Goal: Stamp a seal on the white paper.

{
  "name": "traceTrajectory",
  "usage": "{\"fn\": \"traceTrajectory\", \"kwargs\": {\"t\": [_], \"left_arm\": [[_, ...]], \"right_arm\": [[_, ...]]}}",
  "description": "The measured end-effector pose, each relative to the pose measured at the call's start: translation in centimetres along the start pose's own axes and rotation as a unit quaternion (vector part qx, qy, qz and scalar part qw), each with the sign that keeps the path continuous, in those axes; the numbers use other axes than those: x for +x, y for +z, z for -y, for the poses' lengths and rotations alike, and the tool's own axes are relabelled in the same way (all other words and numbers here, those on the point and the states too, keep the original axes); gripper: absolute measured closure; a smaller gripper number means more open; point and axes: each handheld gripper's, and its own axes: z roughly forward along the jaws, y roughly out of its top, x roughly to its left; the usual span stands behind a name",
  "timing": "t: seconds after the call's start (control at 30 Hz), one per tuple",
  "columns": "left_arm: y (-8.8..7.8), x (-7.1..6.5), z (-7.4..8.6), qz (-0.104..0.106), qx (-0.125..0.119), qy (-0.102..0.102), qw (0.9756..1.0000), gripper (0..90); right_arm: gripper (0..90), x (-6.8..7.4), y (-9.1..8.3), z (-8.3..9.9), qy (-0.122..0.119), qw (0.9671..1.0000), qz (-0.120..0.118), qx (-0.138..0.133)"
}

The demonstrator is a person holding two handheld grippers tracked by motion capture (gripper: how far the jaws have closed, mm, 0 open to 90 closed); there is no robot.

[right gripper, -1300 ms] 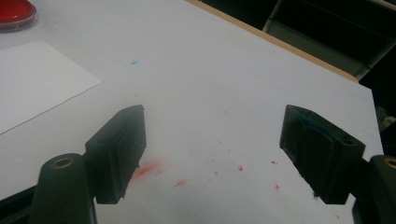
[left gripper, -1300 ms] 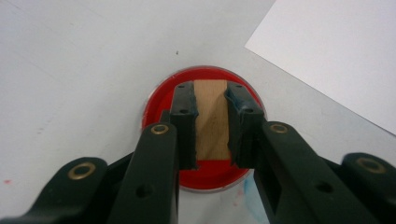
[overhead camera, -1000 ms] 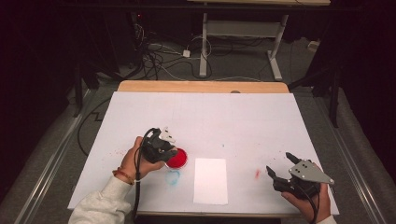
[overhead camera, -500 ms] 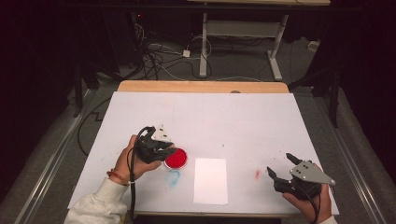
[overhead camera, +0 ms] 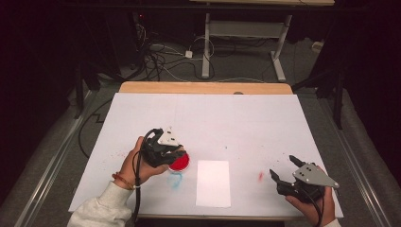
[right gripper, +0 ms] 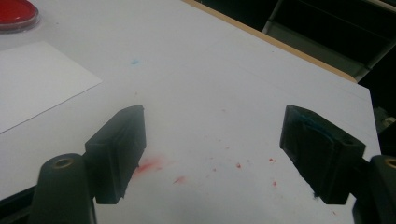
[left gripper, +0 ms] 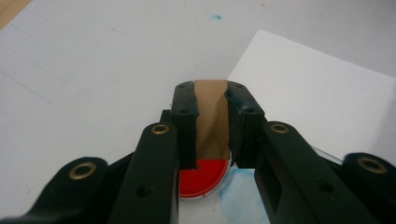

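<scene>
White sheeting covers the table [overhead camera: 208, 113], stained here and there with red and blue. At its near left, the left gripper [left gripper: 211, 100] is clamped on a brown wooden block [left gripper: 211, 119], held directly above a red ink pad [left gripper: 201, 178]. Just beside the pad lies a white paper sheet [overhead camera: 213, 183]. Well apart, at the near right, the right gripper [right gripper: 212, 156] is held with jaws spread wide, nothing between them.
</scene>
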Motion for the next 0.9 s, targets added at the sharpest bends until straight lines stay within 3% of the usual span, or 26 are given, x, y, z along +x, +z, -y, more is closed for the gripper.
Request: {"fn": "traceTrajectory", "kwargs": {"t": [0.5, 0.9], "left_arm": [[1.6, -1.4, -1.2, 0.025, 0.013, 0.025, 0.9993, 73.8], [3.4, -2.9, -2.0, 0.045, 0.033, 0.051, 0.9971, 73.8]], "right_arm": [[22.6, 0.1, 0.1, 0.0, -0.004, 1.0000, -0.002, 0.000], [22.6, 0.2, 0.1, 0.0, -0.003, 1.0000, -0.003, 0.002]]}}
